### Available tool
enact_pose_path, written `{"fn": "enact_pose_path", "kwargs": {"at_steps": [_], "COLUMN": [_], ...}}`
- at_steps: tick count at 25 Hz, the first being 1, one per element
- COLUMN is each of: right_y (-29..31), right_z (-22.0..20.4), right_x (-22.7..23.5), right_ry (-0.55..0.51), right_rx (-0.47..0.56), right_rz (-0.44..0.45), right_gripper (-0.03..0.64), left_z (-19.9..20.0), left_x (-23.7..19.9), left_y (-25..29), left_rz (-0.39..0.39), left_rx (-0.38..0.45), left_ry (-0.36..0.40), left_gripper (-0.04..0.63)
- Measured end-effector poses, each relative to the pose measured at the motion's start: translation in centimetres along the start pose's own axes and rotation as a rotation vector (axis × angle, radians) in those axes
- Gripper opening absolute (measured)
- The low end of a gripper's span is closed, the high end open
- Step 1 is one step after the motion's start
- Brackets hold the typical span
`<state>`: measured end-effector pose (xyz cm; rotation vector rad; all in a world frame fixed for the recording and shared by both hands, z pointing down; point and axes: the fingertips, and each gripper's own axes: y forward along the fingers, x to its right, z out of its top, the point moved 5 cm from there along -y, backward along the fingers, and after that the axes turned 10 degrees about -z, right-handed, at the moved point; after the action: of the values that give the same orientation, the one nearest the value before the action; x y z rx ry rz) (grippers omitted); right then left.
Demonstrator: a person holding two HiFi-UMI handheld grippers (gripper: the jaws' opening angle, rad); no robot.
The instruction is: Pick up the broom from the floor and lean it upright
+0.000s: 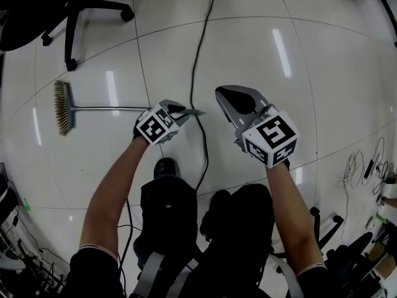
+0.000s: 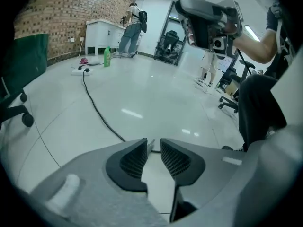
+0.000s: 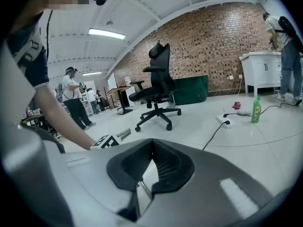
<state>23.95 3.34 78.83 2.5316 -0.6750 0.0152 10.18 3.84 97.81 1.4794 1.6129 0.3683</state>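
1. The broom (image 1: 62, 107) is lying flat on the white floor (image 1: 93, 160), with its bristles at far left and its handle running right.
2. Your left gripper (image 1: 181, 111) is hovering at the handle's end. Its jaws are standing narrowly apart, and the handle tip is showing between them, ungripped.
3. Your right gripper (image 1: 231, 99) is hanging just beside it, jaws together, holding nothing.

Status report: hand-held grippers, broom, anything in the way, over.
Left hand-held gripper open at broom handle's end, not gripping. Right hand-held gripper shut, empty. Broom flat on floor. Black cable lies at handle's tip.
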Motion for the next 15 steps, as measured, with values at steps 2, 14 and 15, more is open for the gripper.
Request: {"fn": "enact_pose_path", "kwargs": {"at_steps": [2, 14, 15], "right_y": [1.2, 3.2, 3.1], "right_z": [-1.6, -5.7, -5.9], "right_x": [0.8, 3.3, 3.3], "right_ry": [-0.005, 0.047, 0.049], "right_rx": [-0.010, -0.046, -0.050], "right_rz": [0.013, -0.006, -0.014], "right_gripper": [0.003, 0.003, 0.003], "left_z": [-1.3, -5.7, -5.9], "left_x": [-1.0, -3.6, -3.8], "left_y": [2.1, 9.7, 10.0], "left_rz": [-0.007, -0.050, -0.049], "left_rx": [-0.023, -0.173, -0.191], "left_ry": [0.018, 0.129, 0.141], "left_gripper": [0.110, 0.161, 0.161]}}
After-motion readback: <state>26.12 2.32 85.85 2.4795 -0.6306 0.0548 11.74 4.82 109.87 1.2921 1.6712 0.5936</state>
